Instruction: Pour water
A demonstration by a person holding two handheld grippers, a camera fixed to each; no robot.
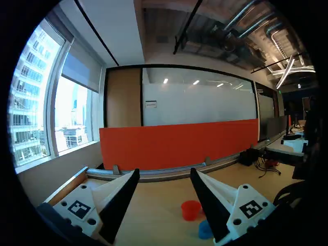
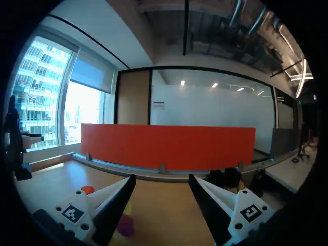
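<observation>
Left gripper view: desk, red cup, partition

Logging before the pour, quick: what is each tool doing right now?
Left tool: open, holding nothing.
Right tool: open, holding nothing.

Both views sit low over the desk, facing the shared orange partition across it.

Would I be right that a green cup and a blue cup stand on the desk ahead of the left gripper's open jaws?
No: the left gripper view shows a red cup, not green; the blue cup, the desk and the open jaws are as stated.
</observation>
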